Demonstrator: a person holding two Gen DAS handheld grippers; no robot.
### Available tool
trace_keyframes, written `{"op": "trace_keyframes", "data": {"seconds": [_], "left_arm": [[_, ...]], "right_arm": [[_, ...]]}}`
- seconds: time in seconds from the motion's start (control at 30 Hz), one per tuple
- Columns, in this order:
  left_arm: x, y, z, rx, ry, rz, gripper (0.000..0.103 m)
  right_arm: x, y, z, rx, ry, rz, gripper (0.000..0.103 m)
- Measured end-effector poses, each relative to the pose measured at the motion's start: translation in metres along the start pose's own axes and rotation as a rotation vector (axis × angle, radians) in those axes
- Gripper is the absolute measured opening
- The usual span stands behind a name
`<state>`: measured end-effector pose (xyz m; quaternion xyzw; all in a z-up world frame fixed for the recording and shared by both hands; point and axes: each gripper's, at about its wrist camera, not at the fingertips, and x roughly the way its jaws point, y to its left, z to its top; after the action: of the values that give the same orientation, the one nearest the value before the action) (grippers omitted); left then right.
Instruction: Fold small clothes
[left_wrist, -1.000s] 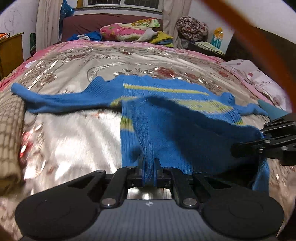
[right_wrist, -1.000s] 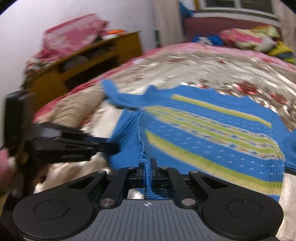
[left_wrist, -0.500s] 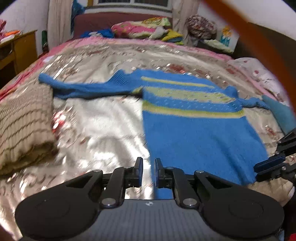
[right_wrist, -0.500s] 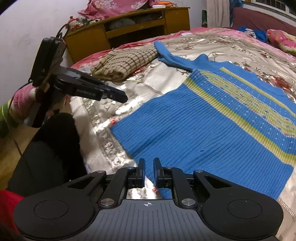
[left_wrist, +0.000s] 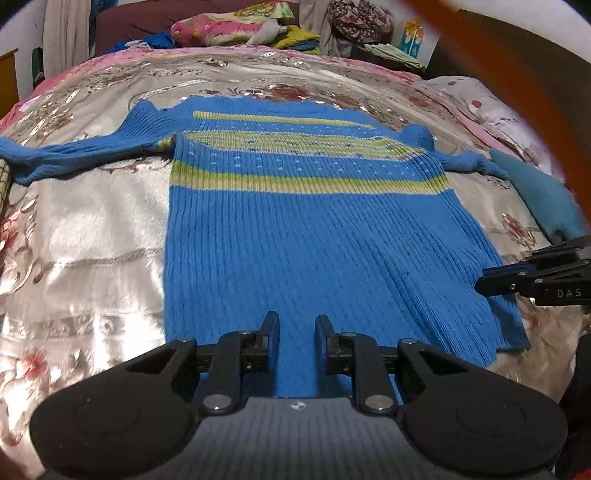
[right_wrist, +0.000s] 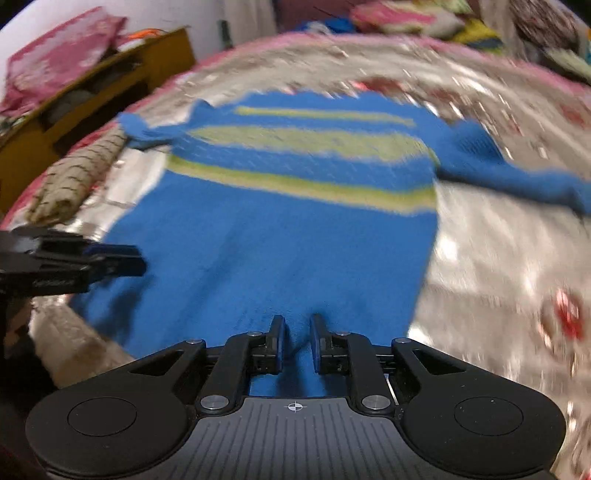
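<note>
A: Item one, blue sweater (left_wrist: 306, 236). Lies flat on the bed (left_wrist: 85, 236), filling the middle of the left wrist frame, hem toward the bottom edge, collar toward the top, sleeves running out to the left and right edges. Unfolded.

B: Left hand-held gripper (left_wrist: 295, 326)?

A: Bottom centre of its own frame, over the hem. Jaws have just been opening; they stand apart, with only the flat knit beneath them, nothing pinched. Right hand-held gripper (right_wrist: 294, 328): same entry, jaws just opened, apart, over the hem in its own blurred view.

B: Risks?

A: Judged, not seen. The ribbed knit looks stretchy, so a shallow pinch on one layer could slip out mid-fold. Uneven lift between the two hands would likely skew the crease. The satin bedspread (left_wrist: 240, 79) looks slick, so the sweater may slide when dragged. The outstretched sleeves could trail and bunch.

B: Surface and room?

A: Shiny floral bedspread, pink border. Checked beige cloth (right_wrist: 74, 173), left of the right wrist frame, beside a sleeve. Teal cloth (left_wrist: 535, 199), right edge of the left wrist frame. Pillows and clothes (left_wrist: 229, 26) piled along the top. Wooden cabinet (right_wrist: 96, 96), upper left of the right wrist frame.
</note>
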<state>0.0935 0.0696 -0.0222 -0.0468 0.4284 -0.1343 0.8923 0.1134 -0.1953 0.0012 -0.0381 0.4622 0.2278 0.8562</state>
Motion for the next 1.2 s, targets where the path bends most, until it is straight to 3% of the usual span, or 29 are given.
{"op": "trace_keyframes", "data": {"seconds": [0.17,0.37,0.5,0.63,0.8,0.83,0.87,0.9,1.07,1.2], "left_arm": [[-0.011,-0.001,-0.002,0.009,0.011,0.048,0.027],[-0.019,-0.019,0.007,0.028,-0.037,0.021,0.029],[-0.014,-0.032,0.006,0.055,-0.035,-0.003,0.034],[-0.007,-0.038,0.003,0.061,-0.009,-0.023,0.034],[-0.006,-0.049,0.003,0.090,-0.001,-0.030,0.034],[-0.007,-0.051,0.004,0.095,-0.003,-0.032,0.034],[-0.007,-0.053,0.006,0.098,-0.006,-0.034,0.035],[-0.008,-0.054,0.008,0.101,-0.009,-0.038,0.035],[-0.002,-0.067,0.020,0.113,-0.027,-0.072,0.038],[0.025,-0.088,0.027,0.156,0.035,-0.077,0.039]], "right_arm": [[-0.002,-0.003,-0.011,-0.009,-0.003,-0.009,0.016],[-0.022,-0.007,-0.015,0.065,-0.043,-0.025,0.017],[-0.032,-0.021,-0.023,0.158,-0.059,-0.085,0.023],[-0.037,-0.036,-0.039,0.281,-0.046,-0.044,0.036],[-0.025,-0.035,-0.047,0.358,-0.030,0.036,0.038],[-0.024,-0.032,-0.046,0.352,-0.036,0.043,0.037],[-0.022,-0.030,-0.045,0.341,-0.038,0.038,0.027],[-0.020,-0.029,-0.043,0.326,-0.034,0.027,0.007],[-0.038,-0.044,-0.040,0.296,-0.040,-0.023,0.003],[-0.041,-0.066,-0.049,0.317,-0.003,-0.075,0.004]]}}
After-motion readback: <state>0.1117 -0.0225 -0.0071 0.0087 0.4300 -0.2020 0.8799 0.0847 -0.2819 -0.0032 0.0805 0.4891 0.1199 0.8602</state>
